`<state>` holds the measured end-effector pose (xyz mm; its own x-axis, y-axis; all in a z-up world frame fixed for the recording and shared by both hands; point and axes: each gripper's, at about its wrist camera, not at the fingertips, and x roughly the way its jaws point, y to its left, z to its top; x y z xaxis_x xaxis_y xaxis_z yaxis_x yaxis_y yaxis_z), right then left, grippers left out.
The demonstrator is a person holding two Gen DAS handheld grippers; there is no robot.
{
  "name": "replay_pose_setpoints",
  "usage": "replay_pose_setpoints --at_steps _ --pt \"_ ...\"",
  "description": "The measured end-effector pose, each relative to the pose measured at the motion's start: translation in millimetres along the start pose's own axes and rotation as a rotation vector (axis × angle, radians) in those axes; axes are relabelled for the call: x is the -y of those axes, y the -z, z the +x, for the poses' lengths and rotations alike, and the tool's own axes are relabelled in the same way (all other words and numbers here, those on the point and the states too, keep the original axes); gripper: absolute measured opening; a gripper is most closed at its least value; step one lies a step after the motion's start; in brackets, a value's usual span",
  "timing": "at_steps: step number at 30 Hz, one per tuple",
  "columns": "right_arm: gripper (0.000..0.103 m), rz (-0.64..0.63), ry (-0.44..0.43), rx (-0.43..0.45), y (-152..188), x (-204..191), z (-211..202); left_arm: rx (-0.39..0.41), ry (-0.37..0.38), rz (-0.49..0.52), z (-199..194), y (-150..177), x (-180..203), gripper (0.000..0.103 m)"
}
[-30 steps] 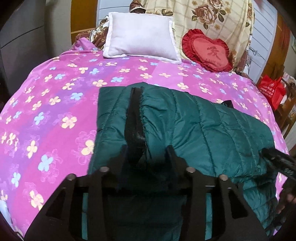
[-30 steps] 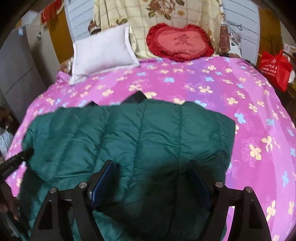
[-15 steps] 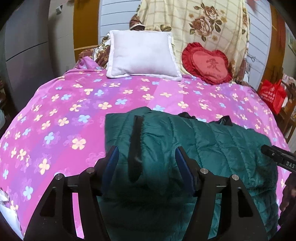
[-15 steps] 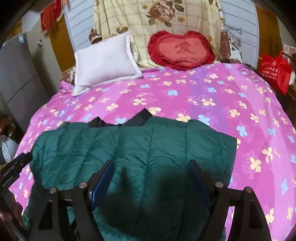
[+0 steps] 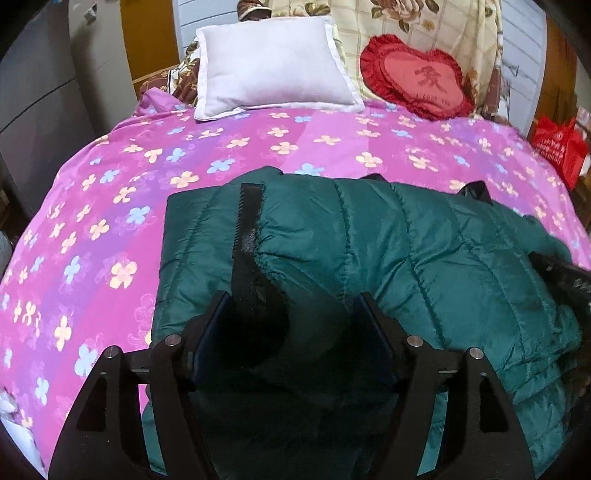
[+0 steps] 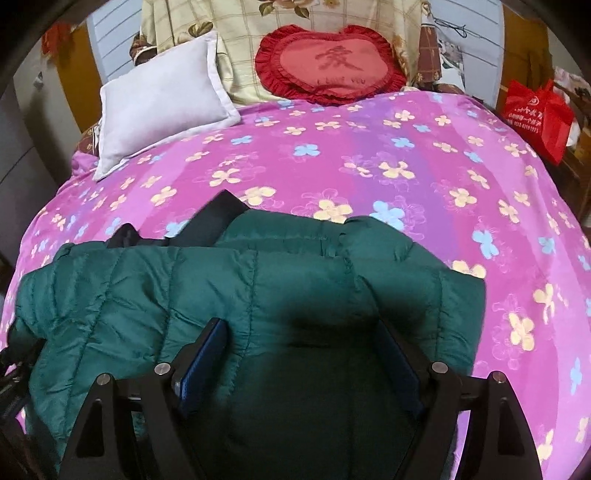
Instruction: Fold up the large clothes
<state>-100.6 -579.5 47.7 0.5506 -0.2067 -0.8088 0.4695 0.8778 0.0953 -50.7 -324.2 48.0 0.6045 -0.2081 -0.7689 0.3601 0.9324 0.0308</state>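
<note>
Bedspread (image 5: 110,206) bears jacket (image 5: 406,251) beneath open tools (image 5: 291,317).

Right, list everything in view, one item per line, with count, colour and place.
puffer jacket: one, dark green, folded on the bedspread's near part
bedspread: one, pink with flowers, covering the bed
pillow: one, white, head of bed, left
heart cushion: one, red, head of bed, beside the pillow
floral blanket: one, cream, behind the cushions
bag: one, red, beside the bed, right
left gripper: one, black, jaws open over the jacket
right gripper: one, black, jaws open over the jacket
</note>
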Motion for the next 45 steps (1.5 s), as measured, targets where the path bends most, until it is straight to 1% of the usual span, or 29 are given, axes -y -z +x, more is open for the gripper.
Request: replay_pose_setpoints --at_steps 3,5,8,9,12,14,16,19,21,23,24,25,27,29,32,34,38,41,45 --pt "0.08 -0.017 -0.051 0.057 6 -3 -30 0.001 0.009 -0.002 1 1 -1 0.07" --pt "0.08 -0.04 -0.092 0.086 17 -7 -53 0.005 0.017 -0.007 2 2 -2 0.07" --pt "0.08 -0.097 -0.092 0.081 35 -17 -67 0.009 0.018 -0.005 2 3 -2 0.07" --pt "0.08 -0.116 -0.088 0.07 41 -19 -66 0.011 0.017 -0.004 2 4 -2 0.07" --pt "0.08 -0.152 -0.026 0.013 57 -21 -40 0.016 0.014 0.0 3 5 0 0.071" --pt "0.08 -0.168 -0.001 0.023 61 -22 -28 0.017 0.016 0.003 3 6 2 0.073" --pt "0.08 -0.188 0.023 0.026 59 -25 -27 0.018 0.01 0.008 3 7 3 0.073" --pt "0.08 -0.156 -0.009 0.026 57 -21 -42 0.017 0.009 0.006 4 7 3 0.074" --pt "0.08 -0.122 -0.029 0.061 61 -15 -60 0.019 0.012 0.003 5 8 3 0.074" --pt "0.08 -0.101 -0.03 0.085 65 -8 -71 0.022 0.013 0.001 5 8 3 0.074" --pt "0.08 -0.096 -0.021 0.082 67 -6 -71 0.024 0.012 0.001 6 8 3 0.074" --pt "0.08 -0.088 -0.003 0.058 70 -2 -64 0.022 0.011 0.002 5 8 3 0.075" --pt "0.08 -0.081 0.002 0.01 71 3 -45 0.025 0.008 0.003 6 8 4 0.076" --pt "0.081 -0.095 0.007 0.015 70 2 -38 0.027 0.004 0.007 6 8 4 0.076" --pt "0.081 -0.093 0.011 0.007 67 0 -43 0.022 0.01 0.008 3 8 3 0.076" --pt "0.08 -0.063 -0.002 0.027 69 3 -56 0.018 0.019 0.004 -1 8 0 0.076" --pt "0.08 -0.03 -0.05 0.073 73 7 -80 0.041 0.019 -0.013 -14 11 -8 0.076" --pt "0.08 -0.031 -0.048 0.082 71 1 -83 0.044 0.021 -0.029 -23 14 -12 0.076" --pt "0.08 -0.003 -0.044 0.072 69 -4 -75 0.064 0.056 -0.051 -39 17 -13 0.076"
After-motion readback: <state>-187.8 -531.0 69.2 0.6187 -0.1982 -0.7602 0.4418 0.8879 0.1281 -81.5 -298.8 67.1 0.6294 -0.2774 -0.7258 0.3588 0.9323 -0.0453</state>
